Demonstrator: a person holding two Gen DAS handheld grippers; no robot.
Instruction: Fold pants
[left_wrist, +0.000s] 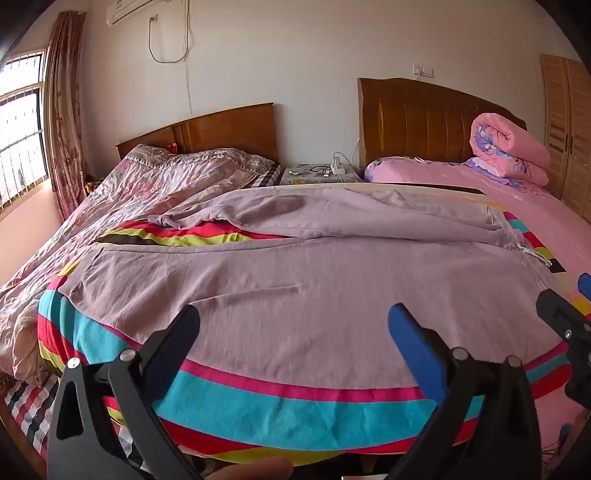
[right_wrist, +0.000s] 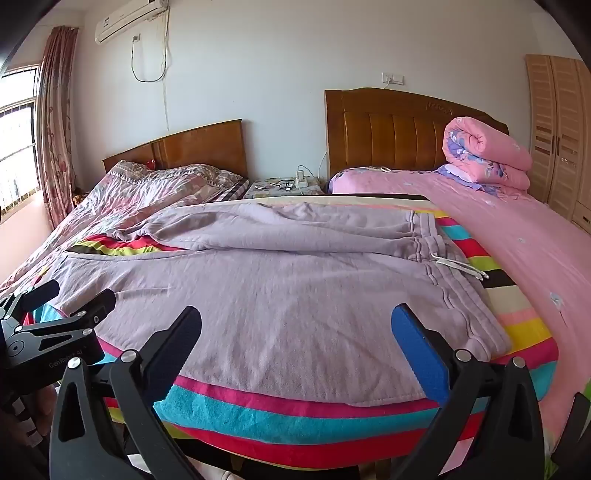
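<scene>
You have one pair of pants (left_wrist: 280, 280) on one striped blanket (left_wrist: 295, 410). Two beds stand behind: two headboards, one rolled quilt (left_wrist: 509, 151).

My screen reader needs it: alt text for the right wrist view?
Lilac pants lie spread on a striped blanket, waistband to the right. The open right gripper hovers empty above them; the left gripper shows at left.

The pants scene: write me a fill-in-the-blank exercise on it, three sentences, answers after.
1. The lilac pants lie spread on a ____ towel.
2. The waistband with its white drawstring points toward the ____ bed.
3. Both the left tool and the right tool are ____, holding nothing.

Missing words: striped; pink; open
</scene>
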